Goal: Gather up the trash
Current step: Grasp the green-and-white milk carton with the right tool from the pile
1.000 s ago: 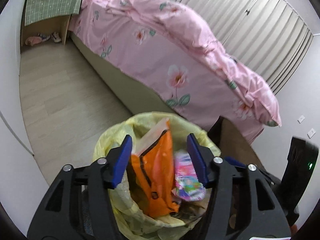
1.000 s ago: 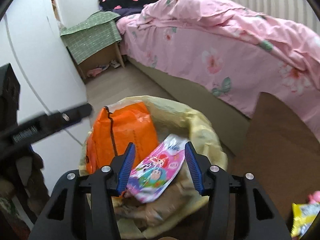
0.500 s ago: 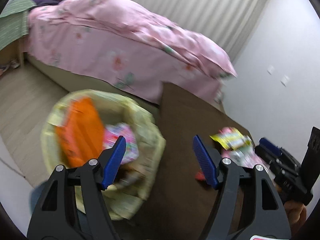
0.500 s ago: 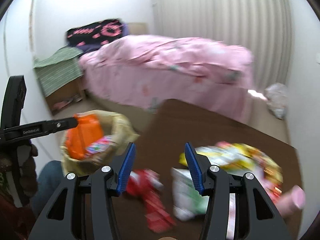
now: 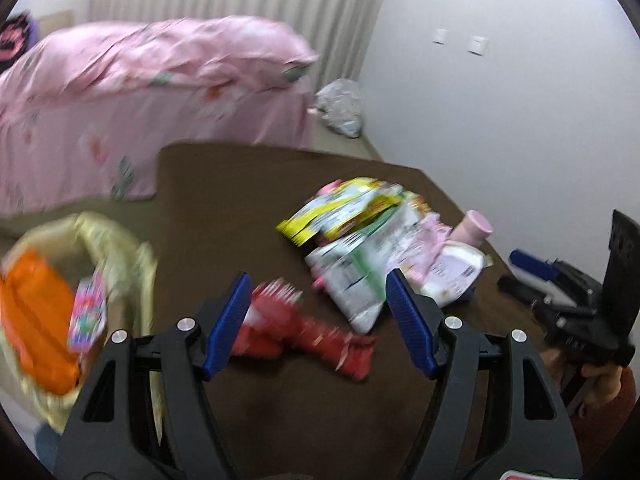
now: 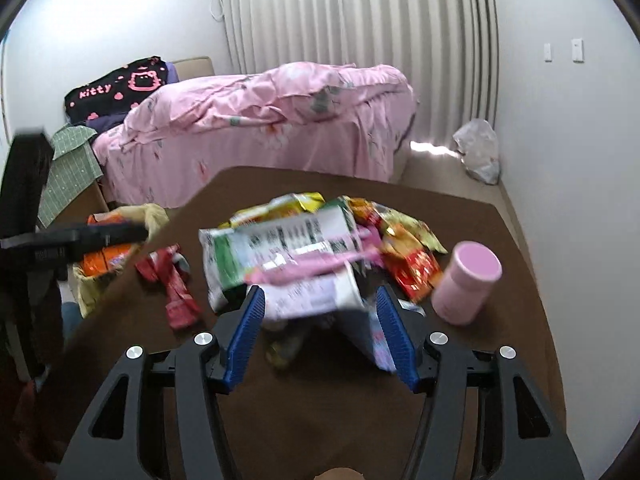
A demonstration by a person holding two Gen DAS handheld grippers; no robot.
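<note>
Both swung away from the yellow-lined bin (image 5: pixel 80 240), a second ago directly below, now left of the brown table (image 5: pixel 224 208); two wrappers delivered, next pickups ahead. Left gripper (image 5: pixel 316 320) spread and empty above the red wrapper (image 5: pixel 304 332). Right gripper (image 6: pixel 320 332) just widened, nothing clamped, at the near edge of the wrapper pile (image 6: pixel 304 248). Crumpled, glossy, overlapping packets mid-table; pink cup (image 6: pixel 466 284) tipped right of the pile.
</note>
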